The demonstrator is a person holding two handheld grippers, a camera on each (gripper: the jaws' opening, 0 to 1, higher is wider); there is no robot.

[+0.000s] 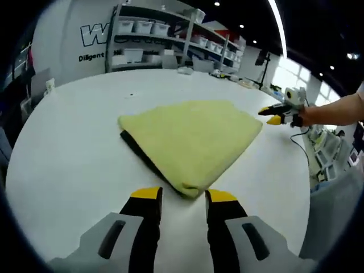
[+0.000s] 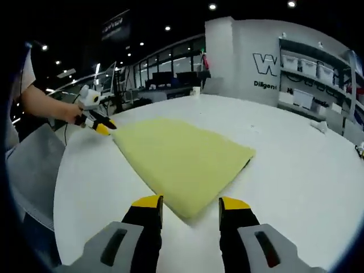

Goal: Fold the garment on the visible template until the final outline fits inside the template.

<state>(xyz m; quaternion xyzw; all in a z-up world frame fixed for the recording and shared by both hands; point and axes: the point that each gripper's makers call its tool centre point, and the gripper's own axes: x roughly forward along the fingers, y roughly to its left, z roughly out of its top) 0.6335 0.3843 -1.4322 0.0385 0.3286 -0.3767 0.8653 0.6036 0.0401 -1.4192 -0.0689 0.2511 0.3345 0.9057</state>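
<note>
Lying flat on a round white table (image 1: 68, 165), a folded pale yellow fleecy garment (image 1: 190, 139) covers most of a dark template (image 1: 133, 147), of which a thin black strip shows along one edge in the left gripper view and a small dark sliver at one corner in the right gripper view. In the left gripper view the left gripper (image 1: 183, 199), with grey arms and black, yellow-tipped jaws, hovers just short of the nearest corner of the cloth; its jaws stand apart with nothing between them. In that same view the right gripper (image 1: 277, 116) comes in from the right, held by a person's bare forearm (image 1: 335, 111), its yellow tips right at the far corner of the cloth; whether those tips are pinching the fabric is too small to tell there. In the right gripper view that gripper's own jaws are spread and empty, close to the cloth's near corner. Beyond the table stand grey metal shelves with white storage bins (image 1: 142, 27) against a white wall with dark lettering (image 1: 94, 37).
</note>
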